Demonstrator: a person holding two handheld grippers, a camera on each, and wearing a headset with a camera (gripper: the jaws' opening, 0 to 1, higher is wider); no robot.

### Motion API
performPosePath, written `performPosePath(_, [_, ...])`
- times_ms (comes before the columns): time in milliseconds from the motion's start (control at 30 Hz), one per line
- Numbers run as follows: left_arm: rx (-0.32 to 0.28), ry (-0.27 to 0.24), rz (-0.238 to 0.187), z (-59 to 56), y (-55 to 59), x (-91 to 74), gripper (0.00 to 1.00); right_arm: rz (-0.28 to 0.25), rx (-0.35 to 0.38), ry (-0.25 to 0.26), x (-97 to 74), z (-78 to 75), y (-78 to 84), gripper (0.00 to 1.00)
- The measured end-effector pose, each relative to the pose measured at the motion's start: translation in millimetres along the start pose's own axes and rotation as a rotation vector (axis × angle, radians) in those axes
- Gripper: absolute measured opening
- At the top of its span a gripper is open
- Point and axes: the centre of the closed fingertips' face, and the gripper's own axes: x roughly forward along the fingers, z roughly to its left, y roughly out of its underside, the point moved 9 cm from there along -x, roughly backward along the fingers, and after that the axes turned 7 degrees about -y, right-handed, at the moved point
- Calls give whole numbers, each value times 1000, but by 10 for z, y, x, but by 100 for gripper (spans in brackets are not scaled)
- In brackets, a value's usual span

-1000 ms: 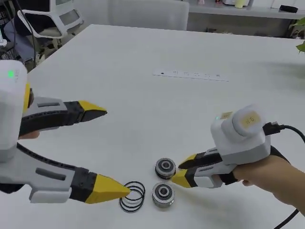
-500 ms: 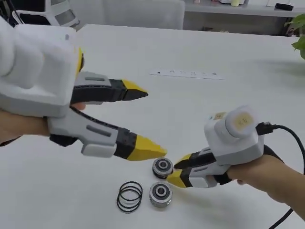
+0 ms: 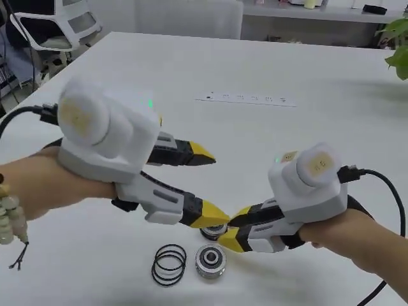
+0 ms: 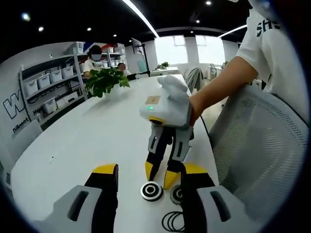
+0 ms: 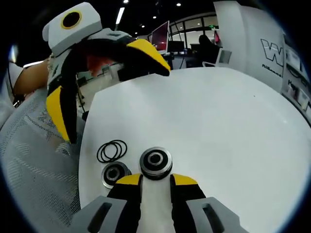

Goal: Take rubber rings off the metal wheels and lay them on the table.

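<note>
Gleaming glossy on metal wheels [image 5: 155,162] at the tips of the right gripper [image 5: 156,178], showing matt black rubber rings [image 5: 112,150] beside, spreading smooth matt table [image 5: 204,111] beneath

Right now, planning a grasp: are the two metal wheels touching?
Apart. The right gripper view shows a strip of bare table between the centre wheel and the lower-left wheel.

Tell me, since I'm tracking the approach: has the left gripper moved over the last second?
Yes. The left gripper has left the loose rubber rings and swung right; its lower tip now sits at the far wheel.
</note>
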Motion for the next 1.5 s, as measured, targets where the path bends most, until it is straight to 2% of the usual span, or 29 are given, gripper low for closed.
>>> performPosePath(167, [-23,-3,38,12,170,154,39,-1,-3,5,-5,1,1,20])
performPosePath(300, [-29,-12,69,16,310,233,33,-3,-6,7,-5,6,0,19])
performPosePath(367, [-51,-15,77,11,375,260,30,-6,-6,5,-4,6,-2,19])
performPosePath(533, [-77,-38,96,-31,495,323,23,-15,1,4,-5,1,-4,19])
performPosePath(633, [-78,-33,101,-87,545,356,19,-15,-1,6,-8,3,-6,19])
performPosePath(667, [-71,-19,119,-109,570,360,17,-16,-2,6,-9,3,-5,19])
performPosePath(700, [-81,-19,89,-100,550,372,14,-17,-1,5,-9,1,-4,19])
performPosePath(833, [-101,-32,107,-63,578,364,8,-13,-5,1,0,1,8,19])
performPosePath(867, [-118,-29,102,-67,581,363,8,-12,-6,1,3,2,10,19])
performPosePath(1000, [-115,-36,91,-72,590,350,8,-13,-11,5,8,-3,6,18])
performPosePath(1067, [-136,-37,88,-64,597,349,8,-19,-14,8,8,-8,1,17])
performPosePath(1133, [-182,-31,79,-59,619,341,8,-24,-10,3,7,-11,1,16])
performPosePath(1200, [-161,-32,66,-65,636,334,8,-26,-11,2,13,-14,5,15])
performPosePath(1233, [-164,-32,60,-70,638,332,8,-9,-17,4,9,-20,16,13])
performPosePath(1300, [-168,-33,57,-70,637,331,8,-14,-25,-2,3,-22,22,9])
performPosePath(1367, [-168,-31,54,-70,637,328,8,-12,-49,15,-18,-35,28,0])
performPosePath(1400, [-169,-31,52,-75,637,329,8,-22,-73,3,-14,-31,12,0])
performPosePath(1433, [-169,-32,50,-79,637,328,8,-14,-56,13,-13,-27,16,0])
performPosePath(1500, [-167,-33,49,-81,636,330,8,-8,-73,17,-16,-25,9,0])
